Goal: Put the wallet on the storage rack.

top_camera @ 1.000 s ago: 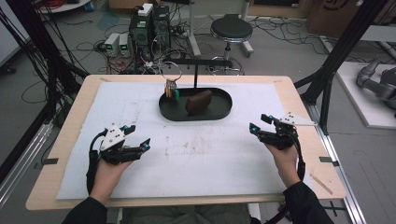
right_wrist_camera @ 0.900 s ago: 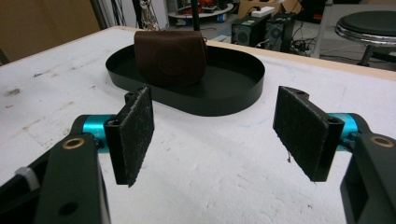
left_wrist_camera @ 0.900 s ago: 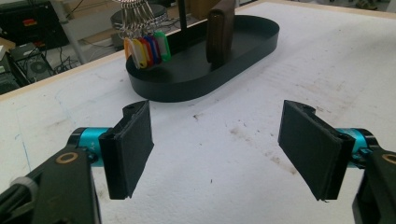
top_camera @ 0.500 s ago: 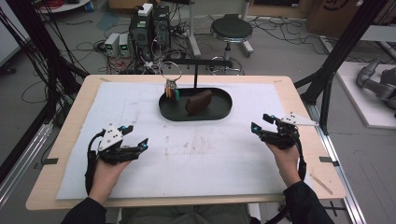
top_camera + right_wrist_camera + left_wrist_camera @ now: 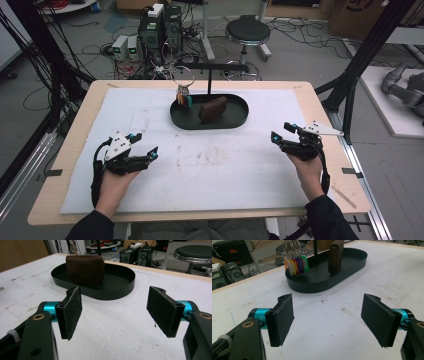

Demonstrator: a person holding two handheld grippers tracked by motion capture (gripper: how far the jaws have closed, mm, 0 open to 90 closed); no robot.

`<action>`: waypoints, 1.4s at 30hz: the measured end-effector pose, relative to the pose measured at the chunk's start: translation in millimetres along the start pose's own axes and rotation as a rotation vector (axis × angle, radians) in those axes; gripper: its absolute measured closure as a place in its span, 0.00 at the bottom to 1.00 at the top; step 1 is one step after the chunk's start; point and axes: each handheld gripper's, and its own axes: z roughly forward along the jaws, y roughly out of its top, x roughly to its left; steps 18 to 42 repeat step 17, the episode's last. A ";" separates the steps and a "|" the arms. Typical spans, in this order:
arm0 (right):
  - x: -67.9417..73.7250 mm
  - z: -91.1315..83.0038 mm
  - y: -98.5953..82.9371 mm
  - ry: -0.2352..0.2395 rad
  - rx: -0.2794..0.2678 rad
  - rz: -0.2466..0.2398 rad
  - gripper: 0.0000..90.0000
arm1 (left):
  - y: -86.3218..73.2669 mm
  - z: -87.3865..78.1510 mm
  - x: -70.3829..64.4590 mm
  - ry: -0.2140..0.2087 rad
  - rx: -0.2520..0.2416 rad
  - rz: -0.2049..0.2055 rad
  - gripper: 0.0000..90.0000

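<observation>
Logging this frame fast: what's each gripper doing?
Left gripper: open, holding nothing.
Right gripper: open, holding nothing.

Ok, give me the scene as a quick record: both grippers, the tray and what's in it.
left gripper: open, holds nothing, over the white mat
right gripper: open, holds nothing, over the mat
tray: black oval, far centre of mat
brown pouch: standing in tray
key tags: coloured, hanging from the stand at tray's left end

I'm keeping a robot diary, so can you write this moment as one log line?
left gripper: open, holds nothing | right gripper: open, holds nothing | brown pouch: in black tray | key tags: hanging over tray
</observation>
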 end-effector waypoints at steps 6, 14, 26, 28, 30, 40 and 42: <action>-0.2 -0.7 -0.5 -0.001 0.005 -0.003 0.31 | 0.0 0.6 0.8 0.002 0.003 0.000 0.29; -0.3 -0.8 -0.6 0.000 0.004 0.000 0.30 | -0.4 0.7 2.5 0.001 0.005 -0.002 0.29; -0.8 -0.2 -0.8 0.000 0.004 -0.003 0.30 | -0.7 0.9 3.8 0.005 0.007 -0.001 0.29; -0.8 -0.2 -0.8 0.000 0.004 -0.003 0.30 | -0.7 0.9 3.8 0.005 0.007 -0.001 0.29; -0.8 -0.2 -0.8 0.000 0.004 -0.003 0.30 | -0.7 0.9 3.8 0.005 0.007 -0.001 0.29; -0.8 -0.2 -0.8 0.000 0.004 -0.003 0.30 | -0.7 0.9 3.8 0.005 0.007 -0.001 0.29; -0.8 -0.2 -0.8 0.000 0.004 -0.003 0.30 | -0.7 0.9 3.8 0.005 0.007 -0.001 0.29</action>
